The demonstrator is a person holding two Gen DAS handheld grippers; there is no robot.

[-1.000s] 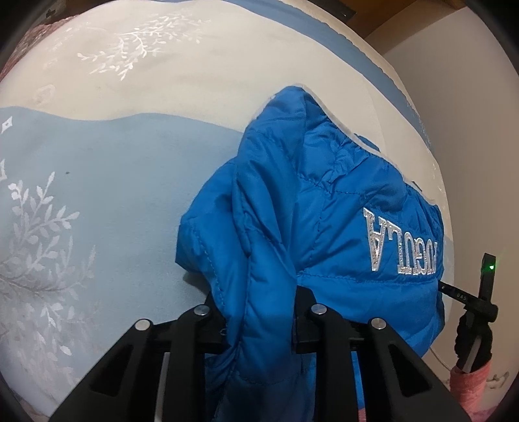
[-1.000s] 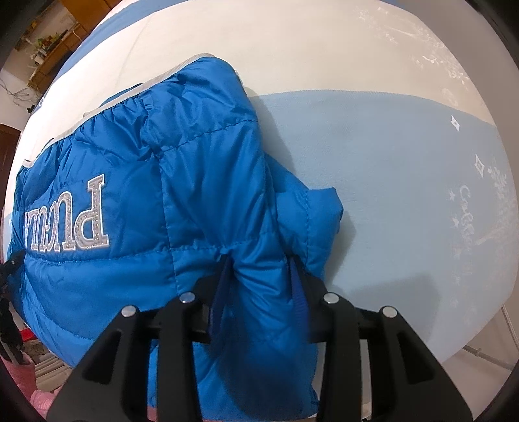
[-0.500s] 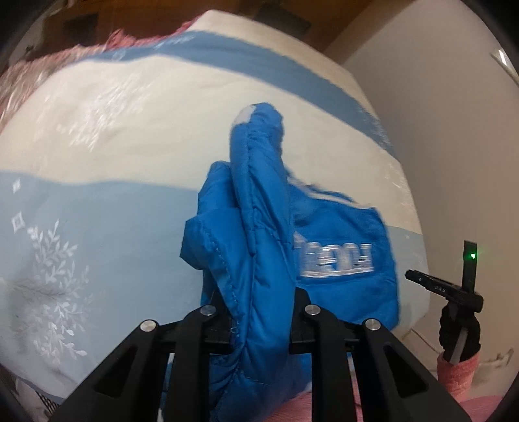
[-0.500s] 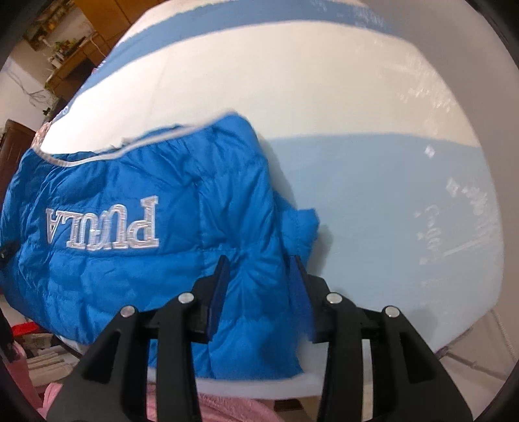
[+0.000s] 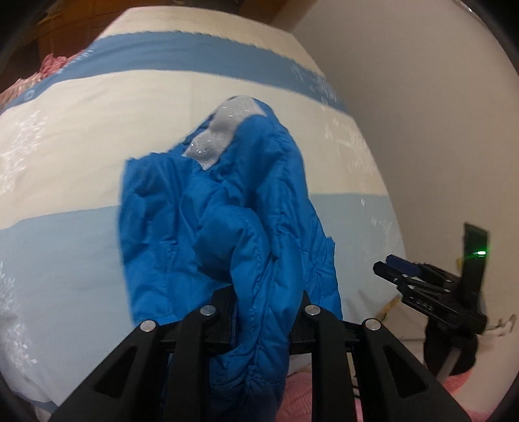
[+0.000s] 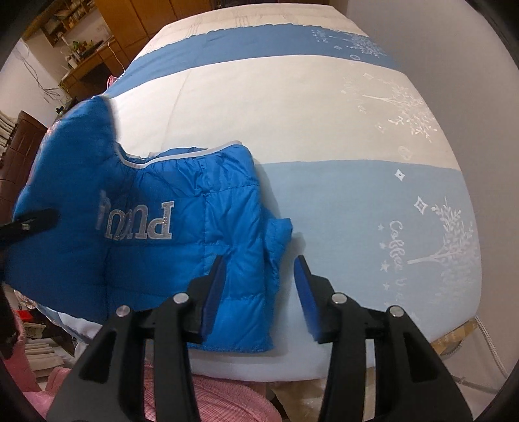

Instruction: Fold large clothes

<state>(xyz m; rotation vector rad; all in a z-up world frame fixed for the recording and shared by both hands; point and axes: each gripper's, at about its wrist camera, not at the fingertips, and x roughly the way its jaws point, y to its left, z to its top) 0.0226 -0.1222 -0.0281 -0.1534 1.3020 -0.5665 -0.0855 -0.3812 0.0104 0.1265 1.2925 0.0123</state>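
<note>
Striped blue-and-cream printed bedspread (image 6: pixel 292 107) is carrying the bright blue quilted puffer jacket (image 6: pixel 181 227) near its front edge, one side lifting. Left gripper (image 5: pixel 264 311) is pinching a thick jacket fold; right gripper (image 6: pixel 259 285) has just been opening, jaws spread, nothing between them. Best carrying the lifted side across evenly, edges aligned, lettering flat.

A bed (image 6: pixel 292 107) fills the room, its cover banded cream, dark blue and pale blue with white tree prints. Beyond its far left corner stand wooden shelves (image 6: pixel 81 19) and a desk (image 6: pixel 94 65); a plain pale wall (image 5: pixel 405 97) runs along its right side.
</note>
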